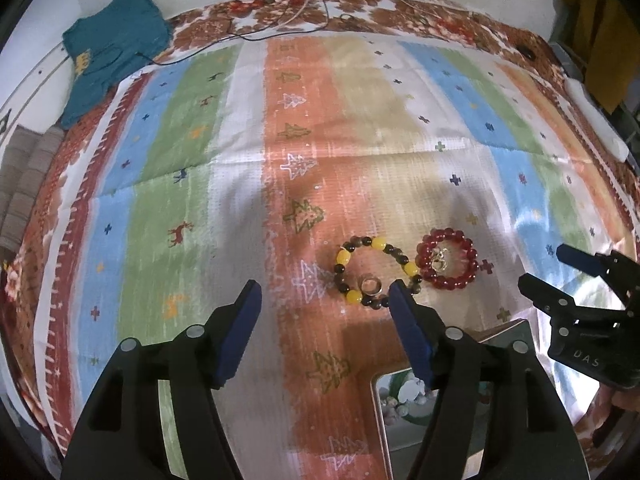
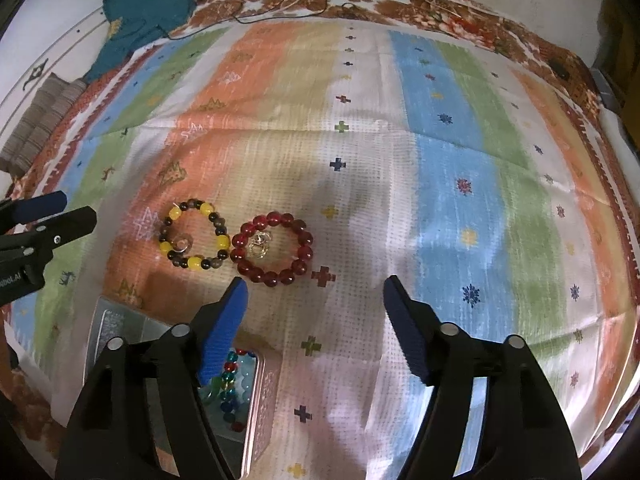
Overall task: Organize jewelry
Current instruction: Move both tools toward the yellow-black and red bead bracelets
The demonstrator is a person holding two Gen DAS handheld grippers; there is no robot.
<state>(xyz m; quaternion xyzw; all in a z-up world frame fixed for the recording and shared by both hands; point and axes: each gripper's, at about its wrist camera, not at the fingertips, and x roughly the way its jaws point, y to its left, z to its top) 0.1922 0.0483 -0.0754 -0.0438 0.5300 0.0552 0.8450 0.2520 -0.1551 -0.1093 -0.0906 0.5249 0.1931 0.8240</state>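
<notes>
Both hand-held grippers, left (image 1: 324, 296) and right (image 2: 314, 292), were released and empty. Beaded bracelet (image 1: 374, 270) lay at the left one's right pad; red bracelet (image 2: 272, 248) just ahead of the right's left pad. Risk: rings (image 2: 260, 242) inside could be snagged or scattered; beads could roll from pads.

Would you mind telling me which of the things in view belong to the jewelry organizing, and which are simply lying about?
Belong to the job:
- yellow and dark bead bracelet, silver ring inside it
- red bead bracelet, gold charm inside it
- open box holding colored beads
- left gripper and right gripper, both open and empty

Lying about:
- teal garment
- cables
- striped cloth underneath
</notes>
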